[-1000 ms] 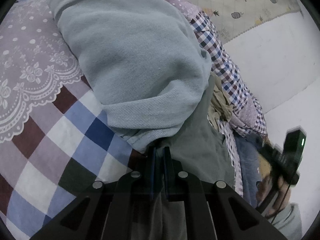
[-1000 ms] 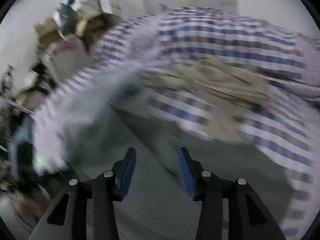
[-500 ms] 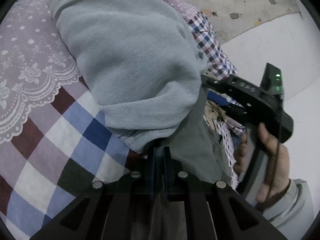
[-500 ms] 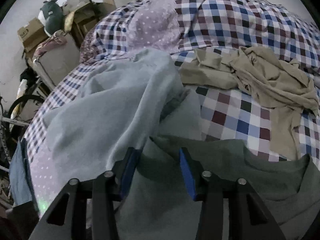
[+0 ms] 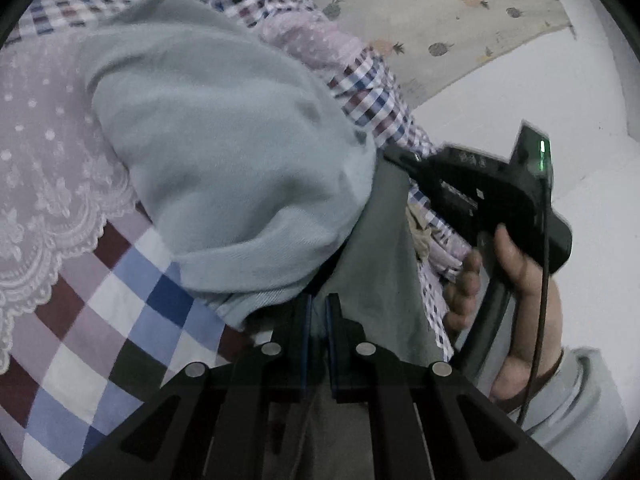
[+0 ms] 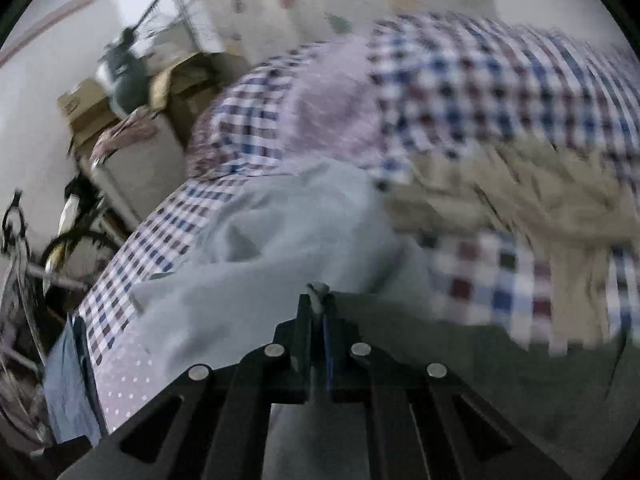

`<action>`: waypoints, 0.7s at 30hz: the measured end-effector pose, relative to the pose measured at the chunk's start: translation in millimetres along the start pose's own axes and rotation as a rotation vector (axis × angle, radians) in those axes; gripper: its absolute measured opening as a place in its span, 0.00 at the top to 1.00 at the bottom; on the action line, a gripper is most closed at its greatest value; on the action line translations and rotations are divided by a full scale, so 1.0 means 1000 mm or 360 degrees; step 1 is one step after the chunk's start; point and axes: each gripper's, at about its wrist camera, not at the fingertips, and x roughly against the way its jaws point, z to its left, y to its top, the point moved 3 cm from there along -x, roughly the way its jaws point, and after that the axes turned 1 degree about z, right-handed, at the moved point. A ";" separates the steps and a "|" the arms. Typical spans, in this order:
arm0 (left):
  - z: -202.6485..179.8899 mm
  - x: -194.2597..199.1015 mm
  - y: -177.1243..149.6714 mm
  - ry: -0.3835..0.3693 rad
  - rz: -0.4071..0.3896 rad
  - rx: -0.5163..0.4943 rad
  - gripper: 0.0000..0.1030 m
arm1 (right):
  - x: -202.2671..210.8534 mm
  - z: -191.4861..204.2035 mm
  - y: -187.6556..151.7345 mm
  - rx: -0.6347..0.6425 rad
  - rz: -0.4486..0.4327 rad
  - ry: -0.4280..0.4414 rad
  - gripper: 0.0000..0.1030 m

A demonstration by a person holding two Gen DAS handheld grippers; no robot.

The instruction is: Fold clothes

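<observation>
Bed, covered by a checked quilt [image 5: 132, 304] in blue, maroon and white, with lilac dotted panels and white lace trim [image 5: 48, 236]. White wall [image 5: 532, 92] behind, hung with a cream pineapple-print cloth [image 5: 448, 16]. Beside the bed: cardboard boxes [image 6: 92, 108], a pale cabinet [image 6: 140, 176], a dark rounded object [image 6: 124, 76] on top, blurred. Dark metal frames [image 6: 24, 264] at the far left, unclear. Light dim and even.
</observation>
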 end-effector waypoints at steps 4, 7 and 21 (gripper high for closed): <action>0.007 -0.004 -0.003 0.0058 0.0045 0.0041 0.94 | -0.043 0.020 -0.006 0.0141 0.0177 -0.0144 0.95; 0.004 -0.003 -0.002 0.0064 0.0052 0.0024 0.94 | -0.052 0.020 -0.008 0.0123 0.0214 -0.0180 0.92; 0.006 0.043 0.022 0.0070 -0.0215 0.0028 0.63 | 0.198 -0.005 -0.041 -0.0017 -0.0391 0.0096 0.23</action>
